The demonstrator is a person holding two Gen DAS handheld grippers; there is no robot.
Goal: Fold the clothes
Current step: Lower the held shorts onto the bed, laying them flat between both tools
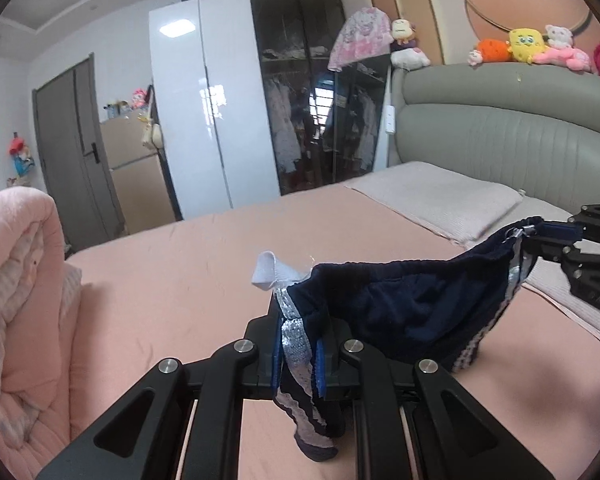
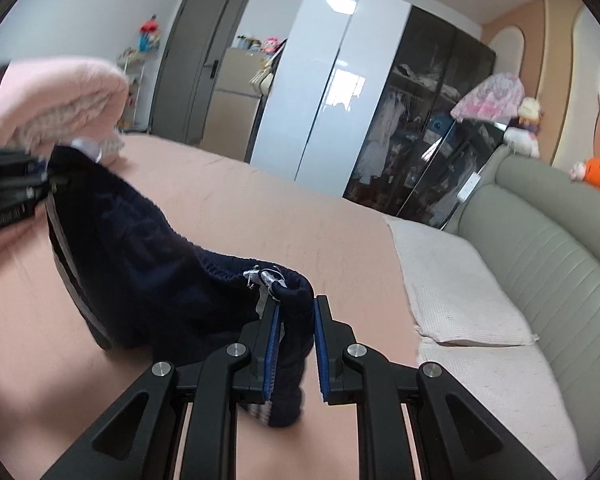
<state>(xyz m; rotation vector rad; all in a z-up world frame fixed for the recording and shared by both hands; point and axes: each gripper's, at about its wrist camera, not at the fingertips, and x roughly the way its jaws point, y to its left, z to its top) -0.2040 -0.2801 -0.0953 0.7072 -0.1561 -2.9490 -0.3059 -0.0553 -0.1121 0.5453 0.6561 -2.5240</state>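
left gripper [image 1: 298, 354] jaws clamp navy shorts [image 1: 400, 312] | right gripper [image 1: 540, 236] holds far end | above pink bed [image 1: 172, 280]

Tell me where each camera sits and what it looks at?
Left wrist: on the left gripper, looking across the pink bed sheet toward the glossy white wardrobe; own black fingers pinch the navy striped shorts.
Right wrist: on the right gripper, same direction, gripping the shorts' other end.
Shared: shorts, bed, wardrobe, each other's gripper.

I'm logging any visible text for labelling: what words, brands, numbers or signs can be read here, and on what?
None can be read.
Right gripper: embossed marks on its black body, too blurred to read.
White tag on the navy shorts: blank as seen.
Plush toys: no lettering visible.
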